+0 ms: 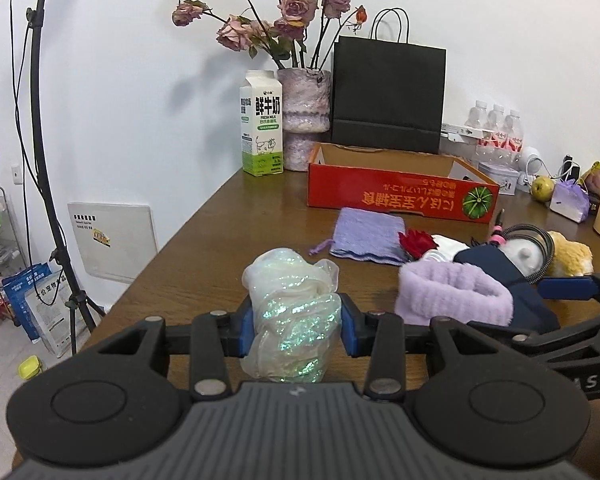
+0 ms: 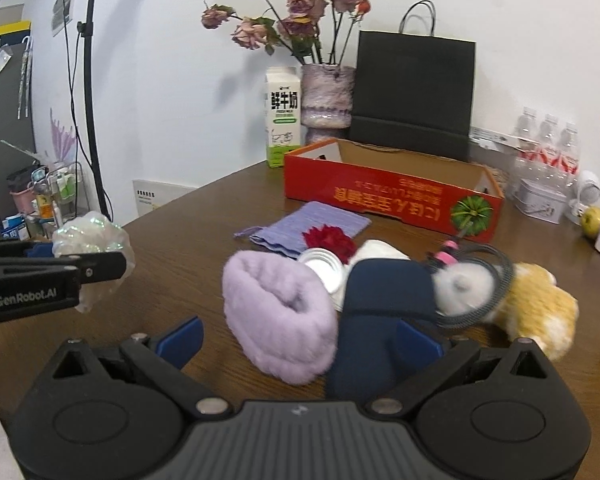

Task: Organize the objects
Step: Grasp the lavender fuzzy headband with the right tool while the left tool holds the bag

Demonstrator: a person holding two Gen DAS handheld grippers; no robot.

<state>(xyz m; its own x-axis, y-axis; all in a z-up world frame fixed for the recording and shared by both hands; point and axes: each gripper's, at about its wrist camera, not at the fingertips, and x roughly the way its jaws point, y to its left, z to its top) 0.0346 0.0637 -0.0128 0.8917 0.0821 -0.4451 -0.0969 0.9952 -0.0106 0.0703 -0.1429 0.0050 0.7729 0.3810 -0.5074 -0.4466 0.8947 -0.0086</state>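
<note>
My left gripper (image 1: 296,324) is shut on a crumpled iridescent film bundle (image 1: 292,312), held above the brown table (image 1: 228,232); in the right wrist view the same bundle (image 2: 96,236) shows at the far left. My right gripper (image 2: 300,340) stands open, its fingers either side of a fluffy lilac cuff (image 2: 276,316) and a navy cloth (image 2: 380,312) without pressing on them. Behind these lie a lilac knitted pouch (image 2: 312,224), a red flower (image 2: 328,240), a white jar lid (image 2: 324,268), a white pompom in a coiled cable (image 2: 464,284) and a yellow plush toy (image 2: 540,308).
An open red cardboard box (image 1: 400,196) lies across the middle of the table. Against the wall stand a milk carton (image 1: 262,124), a vase of dried roses (image 1: 306,112), a black paper bag (image 1: 388,96) and water bottles (image 1: 496,128). The table's left edge drops to a cluttered floor.
</note>
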